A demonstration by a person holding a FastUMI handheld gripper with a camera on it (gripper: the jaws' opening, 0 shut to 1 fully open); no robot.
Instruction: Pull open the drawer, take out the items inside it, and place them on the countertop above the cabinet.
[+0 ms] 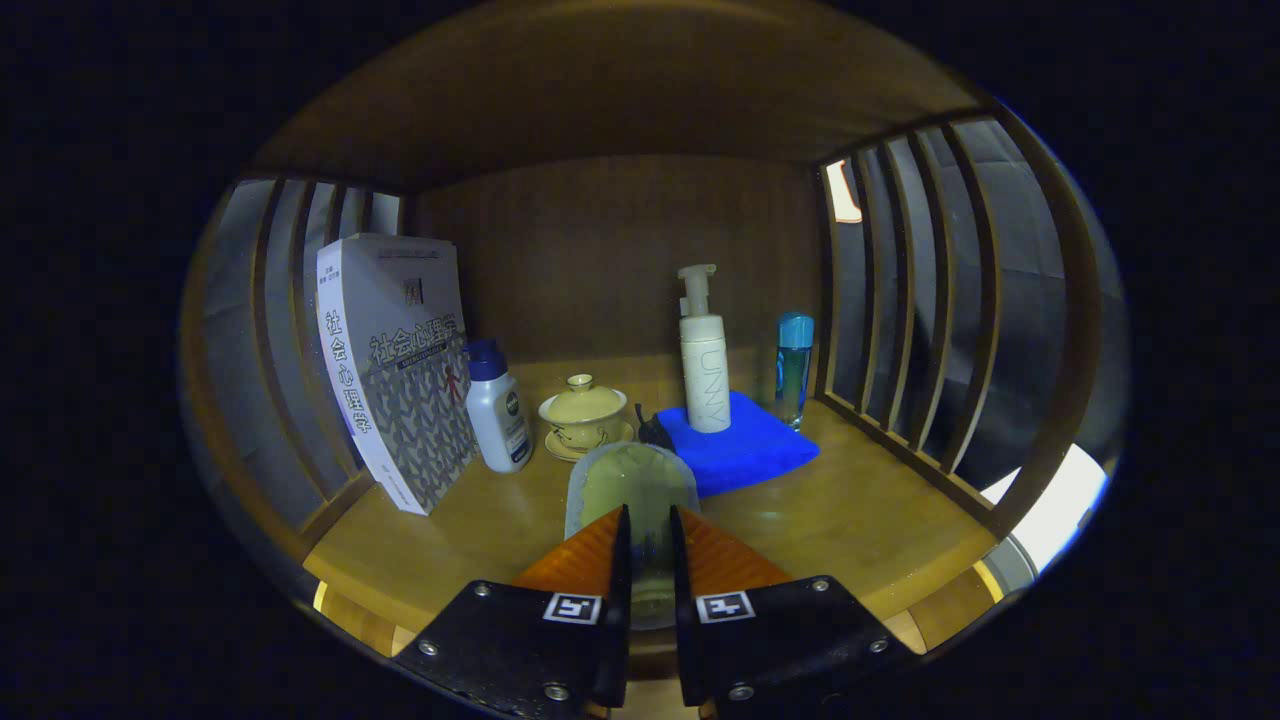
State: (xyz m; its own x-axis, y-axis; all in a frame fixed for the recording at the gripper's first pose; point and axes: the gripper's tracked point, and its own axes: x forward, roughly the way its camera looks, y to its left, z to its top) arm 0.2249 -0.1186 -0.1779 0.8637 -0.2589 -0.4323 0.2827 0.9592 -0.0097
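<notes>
1. Gripper (pixel 650 530): fingers drawn close together, clamped on a clear pouch (pixel 632 490) with greenish contents; pouch is pinched between both fingers and sticks out ahead of the tips.
2. Pouch is held just over the front part of the wooden countertop (pixel 860 520); whether its far end touches the wood cannot be told.
3. Countertop is enclosed by a wooden back panel (pixel 600 250), a top board, and slatted sides (pixel 930 300) left and right.
4. Blue cloth (pixel 745 450) is seen folded flat just beyond the pouch, to its right; a white pump bottle (pixel 704 370) stands upright on the cloth's rear part.
5. Slim blue-capped bottle (pixel 795 365) stands upright right of the pump bottle, near the right slats, just beside the cloth's back corner.
6. Lidded cup (pixel 583 408) on a saucer sits beyond the pouch, slightly left; a small dark object (pixel 652 428) lies between cup and cloth, too dim to identify.
7. White bottle with dark blue cap (pixel 497 410) stands left of the cup, just beside a book (pixel 400 370).
8. Book stands upright, tilted, leaned toward the left slats.
9. Drawer: cannot be located here.
</notes>
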